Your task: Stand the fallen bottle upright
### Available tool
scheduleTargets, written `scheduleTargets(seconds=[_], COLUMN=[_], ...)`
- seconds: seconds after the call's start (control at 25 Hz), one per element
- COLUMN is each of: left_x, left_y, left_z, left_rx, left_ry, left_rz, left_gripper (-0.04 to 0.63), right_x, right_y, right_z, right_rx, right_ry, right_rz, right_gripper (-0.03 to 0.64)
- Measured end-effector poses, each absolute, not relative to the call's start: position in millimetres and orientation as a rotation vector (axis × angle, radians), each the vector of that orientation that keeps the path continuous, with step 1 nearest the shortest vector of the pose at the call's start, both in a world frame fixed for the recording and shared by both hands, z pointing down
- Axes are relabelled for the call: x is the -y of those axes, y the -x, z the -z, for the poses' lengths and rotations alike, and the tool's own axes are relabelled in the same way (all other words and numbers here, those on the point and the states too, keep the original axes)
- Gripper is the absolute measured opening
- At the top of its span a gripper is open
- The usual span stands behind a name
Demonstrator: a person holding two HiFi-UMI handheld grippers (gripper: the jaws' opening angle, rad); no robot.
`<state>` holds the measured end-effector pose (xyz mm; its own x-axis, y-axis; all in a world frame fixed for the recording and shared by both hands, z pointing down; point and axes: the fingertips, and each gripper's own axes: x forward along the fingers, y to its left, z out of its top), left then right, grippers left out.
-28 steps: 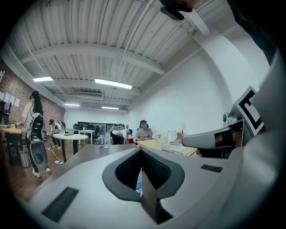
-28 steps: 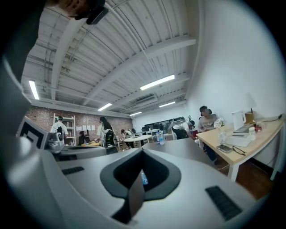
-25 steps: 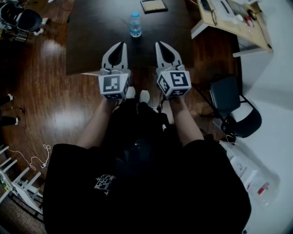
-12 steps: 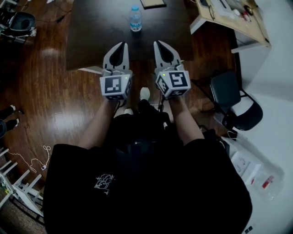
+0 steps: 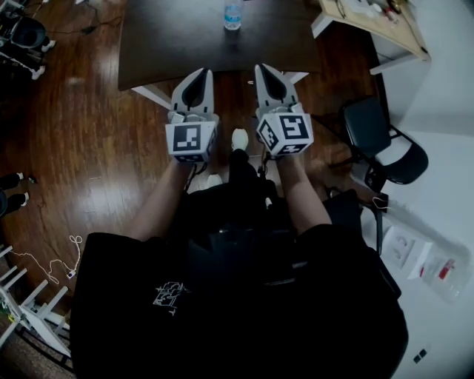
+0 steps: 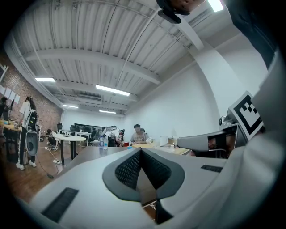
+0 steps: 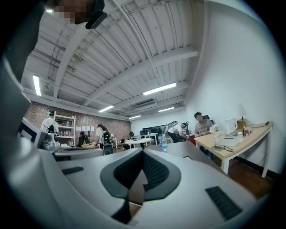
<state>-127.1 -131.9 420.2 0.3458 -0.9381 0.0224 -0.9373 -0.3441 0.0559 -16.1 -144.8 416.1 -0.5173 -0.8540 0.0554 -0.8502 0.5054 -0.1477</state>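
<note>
Nearest the camera, the person's forearms (image 5: pixel 159 203) reach forward side by side over the wooden floor (image 5: pixel 81 148) on the near side of the dark desk (image 5: pixel 178 44). The left tool (image 5: pixel 200 74) and the right tool (image 5: pixel 265 70) are held level and parallel. Their tips lie about at the desk's near edge in the head view; whether they are over it or just short of it cannot be told. Each tool's own view shows its ribbed pads pressed together at the tip with nothing between them, so both are closed and empty. Farther on, the bottle (image 5: pixel 232 15) stands upright on its base, cap up, toward the far side of the desk and well apart from both tools. The right gripper view also shows the bottle (image 7: pixel 164 142) upright beyond the jaws. To the right of the desk are an office chair (image 5: pixel 378 144) and a pale desk (image 5: pixel 370 26) with small items on it. Judged from this, the bottle no longer needs righting, so the step in hand is to leave it alone. Doing that well means keeping both tools closed, level and off the desk's edge, since a knock to the desk could shake a light, tall bottle. If it did need resetting, the jaws would first have to open and come in from the side, low on its body.
</note>
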Motion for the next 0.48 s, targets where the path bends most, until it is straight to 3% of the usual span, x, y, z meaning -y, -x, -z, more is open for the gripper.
scheduleTargets(seconds=[0.48], left_x=[11], left_y=[123], left_z=[-403], left_rx=[1.667], left_ry=[-2.601], left_rz=[0.074], left_gripper=[-0.005], right_x=[13], right_y=[-2], right_z=[-398], right_rx=[-2.623], right_ry=[1.667], right_rz=[0.210], right_gripper=[0.008])
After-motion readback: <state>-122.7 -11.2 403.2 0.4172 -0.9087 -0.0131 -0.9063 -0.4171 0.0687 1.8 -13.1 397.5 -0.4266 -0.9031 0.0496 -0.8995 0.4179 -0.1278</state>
